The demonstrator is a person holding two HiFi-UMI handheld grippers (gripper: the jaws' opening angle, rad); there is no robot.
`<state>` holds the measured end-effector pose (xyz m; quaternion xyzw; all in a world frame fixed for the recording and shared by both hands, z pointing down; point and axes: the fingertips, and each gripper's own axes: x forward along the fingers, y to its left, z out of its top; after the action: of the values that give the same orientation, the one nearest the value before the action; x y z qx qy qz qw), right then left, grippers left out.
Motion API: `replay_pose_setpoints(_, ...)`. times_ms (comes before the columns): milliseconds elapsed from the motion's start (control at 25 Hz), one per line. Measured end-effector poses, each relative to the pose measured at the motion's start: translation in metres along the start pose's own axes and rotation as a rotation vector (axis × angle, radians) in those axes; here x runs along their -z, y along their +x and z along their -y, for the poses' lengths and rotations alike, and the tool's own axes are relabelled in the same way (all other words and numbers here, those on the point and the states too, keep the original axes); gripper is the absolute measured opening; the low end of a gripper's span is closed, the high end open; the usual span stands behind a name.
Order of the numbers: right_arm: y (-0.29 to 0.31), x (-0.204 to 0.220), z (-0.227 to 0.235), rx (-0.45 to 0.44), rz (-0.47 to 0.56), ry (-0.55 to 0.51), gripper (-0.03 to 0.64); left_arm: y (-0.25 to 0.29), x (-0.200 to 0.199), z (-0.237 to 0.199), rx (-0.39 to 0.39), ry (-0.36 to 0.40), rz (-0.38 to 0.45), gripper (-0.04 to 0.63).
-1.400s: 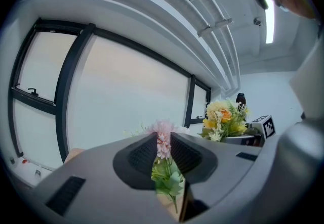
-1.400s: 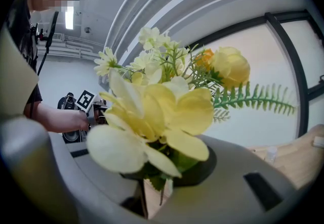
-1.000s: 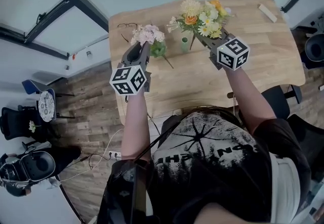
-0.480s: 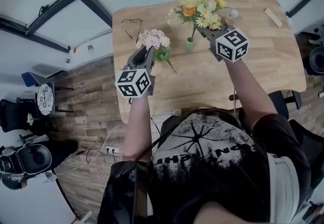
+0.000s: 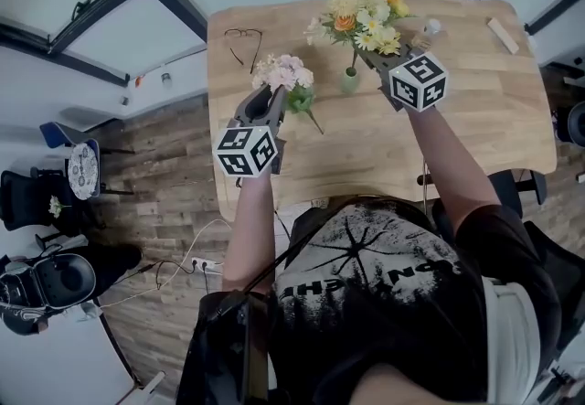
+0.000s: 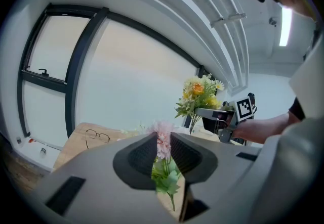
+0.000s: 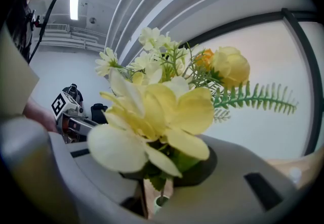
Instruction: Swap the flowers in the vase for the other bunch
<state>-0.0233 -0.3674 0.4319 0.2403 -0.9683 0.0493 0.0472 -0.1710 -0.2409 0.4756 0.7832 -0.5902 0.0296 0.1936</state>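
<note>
Smooth pale wooden table [image 5: 366, 156]; matt grey plastic left gripper [image 6: 163, 139].

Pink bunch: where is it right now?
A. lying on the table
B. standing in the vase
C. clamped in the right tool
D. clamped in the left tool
D: the left tool is clamped on the pink bunch, as the left gripper view shows.

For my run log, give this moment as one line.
left gripper: holds pink bunch | right gripper: holds yellow bunch over vase
</note>
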Motion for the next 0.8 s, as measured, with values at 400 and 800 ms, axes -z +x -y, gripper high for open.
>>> replay_pose_setpoints(400,0.014,0.046,0.006,-0.011,-0.072,0.041,0.084,0.002,0.011,-0.002,0.007,-0.03,-0.008,0.092)
replay_pose_setpoints(800,0.026,0.085,0.0,-0.029,-0.123,0.072,0.084,0.002,0.011,-0.001,0.021,-0.037,-0.003,0.092)
